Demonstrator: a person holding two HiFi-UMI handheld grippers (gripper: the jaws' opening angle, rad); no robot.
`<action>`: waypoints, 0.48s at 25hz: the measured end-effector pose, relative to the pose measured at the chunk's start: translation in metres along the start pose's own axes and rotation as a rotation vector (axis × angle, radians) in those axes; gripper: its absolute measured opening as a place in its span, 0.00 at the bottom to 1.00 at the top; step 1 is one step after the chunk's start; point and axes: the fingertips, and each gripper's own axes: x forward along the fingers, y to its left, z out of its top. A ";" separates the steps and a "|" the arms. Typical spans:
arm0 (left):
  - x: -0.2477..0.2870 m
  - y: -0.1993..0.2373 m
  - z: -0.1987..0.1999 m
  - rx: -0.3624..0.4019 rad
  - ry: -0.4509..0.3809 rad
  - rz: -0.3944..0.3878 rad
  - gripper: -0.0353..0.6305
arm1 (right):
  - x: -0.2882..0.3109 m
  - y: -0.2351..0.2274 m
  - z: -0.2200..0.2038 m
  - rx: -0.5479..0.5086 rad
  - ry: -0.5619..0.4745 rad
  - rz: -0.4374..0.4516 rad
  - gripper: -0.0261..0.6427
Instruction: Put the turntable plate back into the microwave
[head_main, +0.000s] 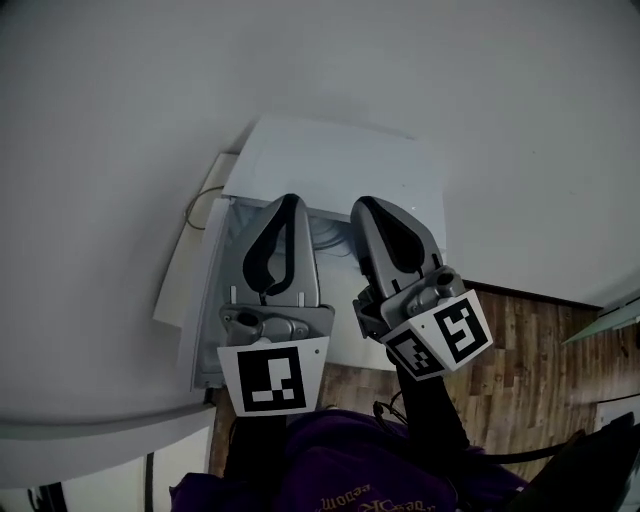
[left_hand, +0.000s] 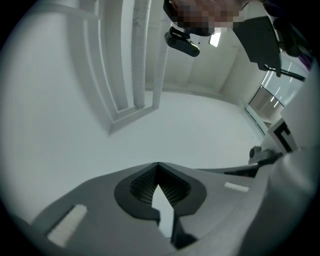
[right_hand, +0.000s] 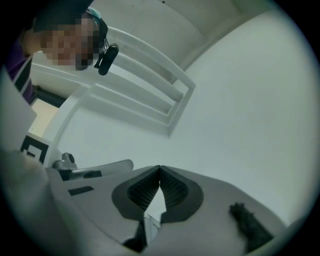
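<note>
White wall (head_main: 130, 110) ahead; left gripper (head_main: 290, 201), right gripper (head_main: 362, 204) raised abreast, jaws clenched empty.

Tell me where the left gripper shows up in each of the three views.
Head view: left gripper, shut, lower centre, left of the right gripper.
Left gripper view: its own shut jaws, bottom centre.
Right gripper view: partly, at the left edge, marker cube showing.
Shared landmark: the head camera, near the top of both gripper views.

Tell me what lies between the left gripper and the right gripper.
In the head view, the gap between the left gripper and the right gripper is bare; only the open microwave shows behind it.
</note>
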 end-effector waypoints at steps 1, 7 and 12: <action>0.000 0.000 -0.002 0.015 0.009 0.004 0.06 | 0.001 0.002 0.005 -0.027 -0.010 0.007 0.06; -0.003 -0.002 0.000 -0.006 -0.015 0.027 0.06 | 0.000 0.013 0.015 -0.064 -0.028 0.054 0.06; -0.002 -0.002 0.001 0.000 -0.015 0.038 0.06 | 0.002 0.014 0.016 -0.074 -0.025 0.066 0.06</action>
